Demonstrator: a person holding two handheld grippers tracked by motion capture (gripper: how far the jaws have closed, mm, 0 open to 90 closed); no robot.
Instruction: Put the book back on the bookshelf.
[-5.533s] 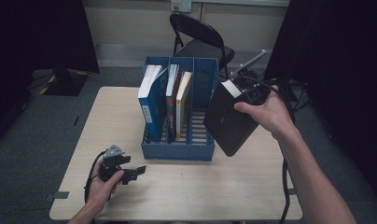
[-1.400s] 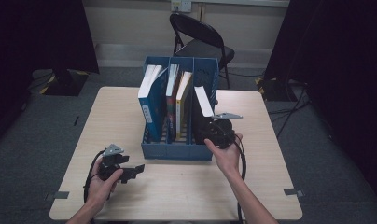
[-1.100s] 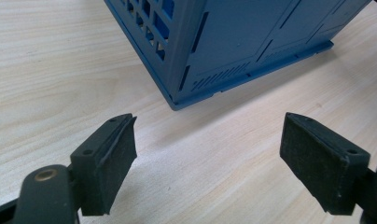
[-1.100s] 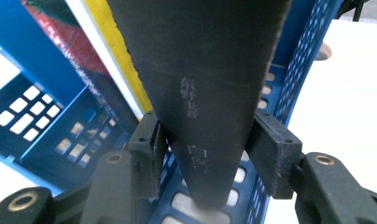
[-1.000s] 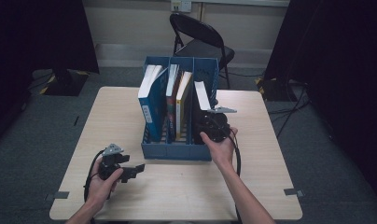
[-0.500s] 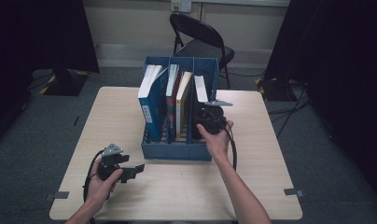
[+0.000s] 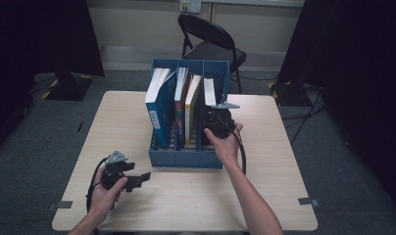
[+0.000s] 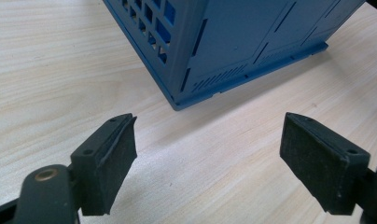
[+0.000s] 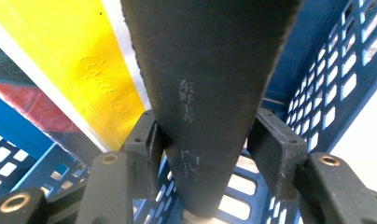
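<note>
While the black book [image 9: 210, 93] stands upright in the right-hand compartment of the blue file rack [image 7: 186, 159], the right gripper [image 7: 216, 122] sits over that compartment, and in the right gripper view its two pads flank the book's spine low down: the left pad lies against the cover, while the right pad looks just clear of it, so whether the book is pinched or merely bracketed I cannot tell; the jaws stand about half open. Pale characters run down the dark spine between the pads. Just beside the black book inside the rack, a yellow-covered book [image 9: 84, 74] leans in the neighbouring slot, and on the book's other side the rack's perforated blue wall [image 9: 336, 79] rises close by, leaving little room around the jaws. In the high view the rack stands near the middle of the wooden table [image 7: 284, 161], with a blue book [image 7: 159, 112] in its left slot and two thinner volumes in the middle one. The left gripper [image 7: 137, 180] rests on the table in front of the rack's left corner, its jaws spread wide with nothing between them, pointing toward the rack's front. Behind the rack, beyond the table's far edge, stands a black folding chair [image 7: 210, 46].
</note>
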